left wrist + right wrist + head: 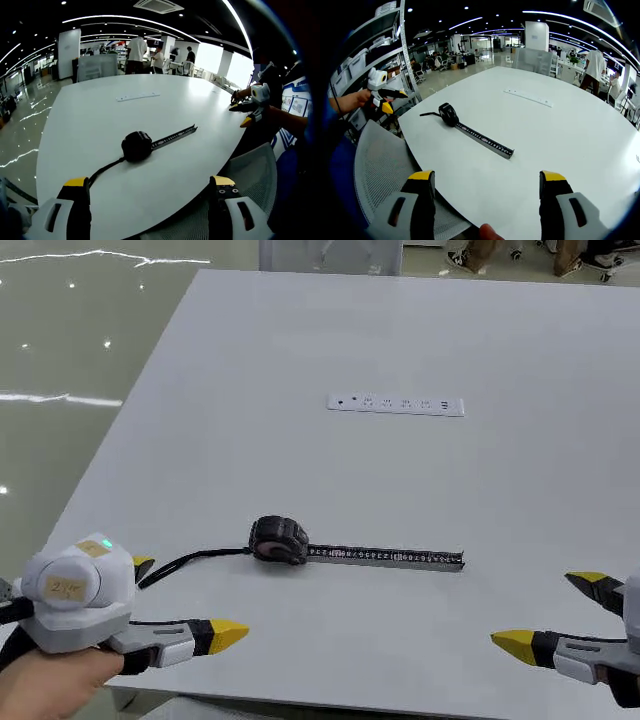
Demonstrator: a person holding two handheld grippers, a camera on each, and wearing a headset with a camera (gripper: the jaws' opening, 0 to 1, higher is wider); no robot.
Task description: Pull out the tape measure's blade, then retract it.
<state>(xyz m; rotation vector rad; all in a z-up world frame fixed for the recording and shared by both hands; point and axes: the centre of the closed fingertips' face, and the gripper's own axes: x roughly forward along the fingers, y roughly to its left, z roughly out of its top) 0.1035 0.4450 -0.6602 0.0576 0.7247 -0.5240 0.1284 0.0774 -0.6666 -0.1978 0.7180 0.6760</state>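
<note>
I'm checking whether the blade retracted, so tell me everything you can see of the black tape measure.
The matte black, round-cased tape measure lies on the white table. Its dark marked blade is out, flat and straight, not retracted. A thin black strap trails from the case's opposite side. Only the table touches it.

Your right tool point(552, 610) is cut off by the head view's right edge. The strap point(200, 559) ends hidden behind your left tool point(190, 598), and the markings on the blade point(385, 557) are too small to read.
</note>
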